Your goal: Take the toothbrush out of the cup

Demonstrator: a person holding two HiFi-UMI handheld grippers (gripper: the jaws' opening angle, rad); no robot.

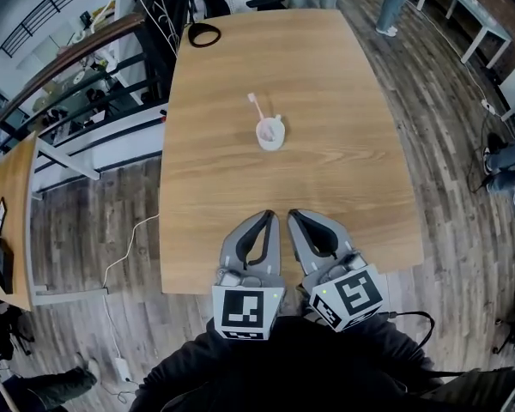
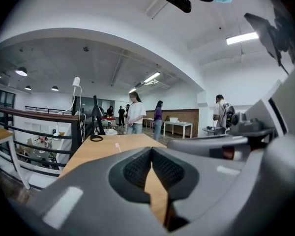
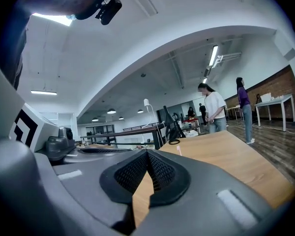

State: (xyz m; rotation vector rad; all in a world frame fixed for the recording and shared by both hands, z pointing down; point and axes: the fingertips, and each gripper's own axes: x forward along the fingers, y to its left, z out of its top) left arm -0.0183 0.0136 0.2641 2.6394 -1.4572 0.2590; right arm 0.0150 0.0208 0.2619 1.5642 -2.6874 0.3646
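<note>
Wooden table [image 1: 326,75] carries one white cup [image 1: 270,134] at mid-frame, one toothbrush [image 1: 257,107] leaning in it. Your left gripper [image 1: 268,216] and right gripper [image 1: 294,215] sit lower centre, both jaws together, empty. Only the head view shows the cup.

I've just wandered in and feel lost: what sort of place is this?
Probably an open office or lab workspace. There is a long wooden table on a plank floor, white work tables at the back where people stand about, and strip lights on the ceiling.
</note>
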